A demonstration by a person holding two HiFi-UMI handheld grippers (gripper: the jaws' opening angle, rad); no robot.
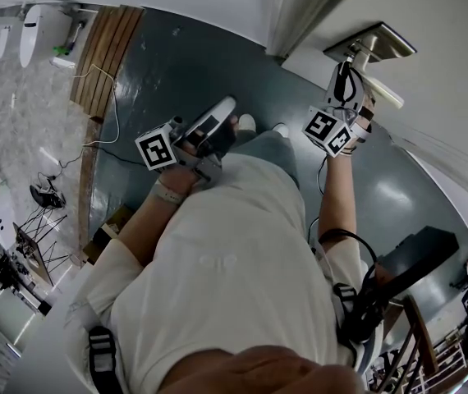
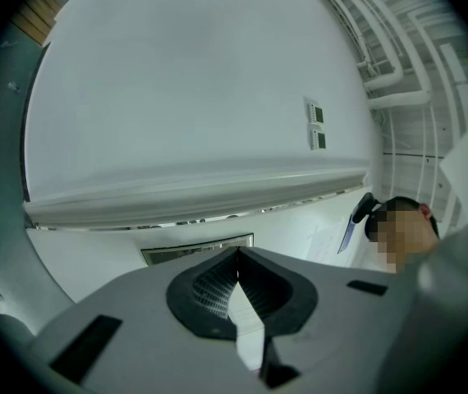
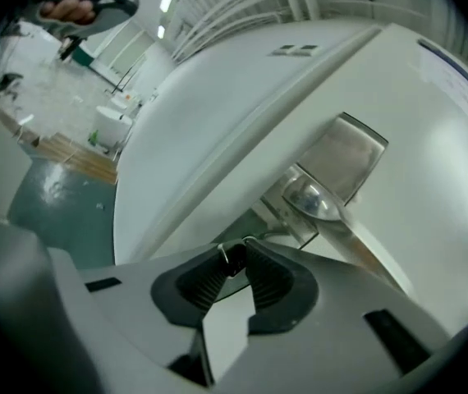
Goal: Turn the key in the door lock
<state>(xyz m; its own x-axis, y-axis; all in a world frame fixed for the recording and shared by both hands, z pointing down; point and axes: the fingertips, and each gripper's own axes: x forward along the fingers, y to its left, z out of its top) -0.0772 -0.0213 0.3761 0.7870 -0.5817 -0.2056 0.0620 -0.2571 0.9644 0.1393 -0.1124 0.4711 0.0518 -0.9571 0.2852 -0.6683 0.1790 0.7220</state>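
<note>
My right tongs (image 3: 232, 268) are pinching shut on the key (image 3: 232, 258), with its ring showing at the tips. They're hiding the lock, so I'm judging the turn barely begun. The lever handle (image 3: 316, 197) is sitting just above them, crowding my roll; the other side is looking freer. My left tongs (image 2: 236, 279) are idling closed and empty, well apart.

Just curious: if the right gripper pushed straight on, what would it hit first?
Likely the door, just under the handle, where the right gripper grips a key; depth is unclear.
</note>
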